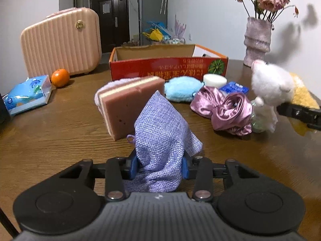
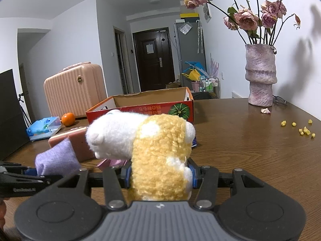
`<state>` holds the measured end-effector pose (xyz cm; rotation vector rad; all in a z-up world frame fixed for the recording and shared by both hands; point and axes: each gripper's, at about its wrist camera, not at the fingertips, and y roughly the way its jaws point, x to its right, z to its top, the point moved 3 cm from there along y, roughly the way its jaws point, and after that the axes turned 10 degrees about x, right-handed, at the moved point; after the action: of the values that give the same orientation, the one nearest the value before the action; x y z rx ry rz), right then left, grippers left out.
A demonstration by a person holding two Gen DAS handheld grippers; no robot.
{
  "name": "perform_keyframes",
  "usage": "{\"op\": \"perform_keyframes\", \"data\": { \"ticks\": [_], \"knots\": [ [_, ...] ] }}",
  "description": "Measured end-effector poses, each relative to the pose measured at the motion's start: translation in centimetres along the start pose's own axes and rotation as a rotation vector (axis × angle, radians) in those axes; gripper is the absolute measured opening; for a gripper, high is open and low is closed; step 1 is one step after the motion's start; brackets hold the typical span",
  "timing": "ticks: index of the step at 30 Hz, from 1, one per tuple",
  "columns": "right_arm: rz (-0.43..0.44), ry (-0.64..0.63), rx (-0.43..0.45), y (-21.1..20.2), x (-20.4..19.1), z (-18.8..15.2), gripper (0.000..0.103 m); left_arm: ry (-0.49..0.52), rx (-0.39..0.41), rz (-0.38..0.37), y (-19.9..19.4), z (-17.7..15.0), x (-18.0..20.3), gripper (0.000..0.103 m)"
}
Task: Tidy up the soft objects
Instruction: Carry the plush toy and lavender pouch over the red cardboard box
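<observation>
My left gripper (image 1: 160, 165) is shut on a lilac woven cloth pouch (image 1: 162, 132) and holds it above the wooden table (image 1: 60, 132). My right gripper (image 2: 160, 175) is shut on a yellow-and-white plush toy (image 2: 158, 150), whose white head (image 1: 270, 84) shows at the right of the left wrist view. A pink layered sponge (image 1: 128, 104), a blue fluffy pad (image 1: 182, 88), a pink satin cloth (image 1: 226, 108) and a white round puff (image 1: 214, 80) lie on the table. An open red cardboard box (image 1: 168, 68) stands behind them; it also shows in the right wrist view (image 2: 140, 110).
A pink ribbed case (image 1: 62, 42), an orange (image 1: 60, 77) and a blue tissue pack (image 1: 28, 94) sit at the back left. A vase of dried roses (image 2: 260, 76) stands at the back right, with yellow crumbs (image 2: 305, 130) on the table near it.
</observation>
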<state>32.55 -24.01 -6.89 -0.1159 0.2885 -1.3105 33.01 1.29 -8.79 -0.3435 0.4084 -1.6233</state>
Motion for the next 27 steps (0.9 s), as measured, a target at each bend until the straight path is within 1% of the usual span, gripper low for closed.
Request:
{"op": "perform_keyframes", "data": {
  "ticks": [13, 20, 27],
  "knots": [
    [-0.004, -0.026, 0.013, -0.2, -0.2, 0.9, 0.05, -0.012, 0.105, 0.0, -2.9, 1.8, -0.2, 0.037],
    [-0.004, -0.059, 0.032, 0.2, -0.6, 2.3, 0.05, -0.018, 0.169, 0.003, -4.0, 3.8, -0.6, 0.037],
    [-0.008, -0.087, 0.049, 1.4, -1.1, 4.0, 0.05, -0.03, 0.222, 0.014, -4.2, 5.9, -1.1, 0.037]
  ]
}}
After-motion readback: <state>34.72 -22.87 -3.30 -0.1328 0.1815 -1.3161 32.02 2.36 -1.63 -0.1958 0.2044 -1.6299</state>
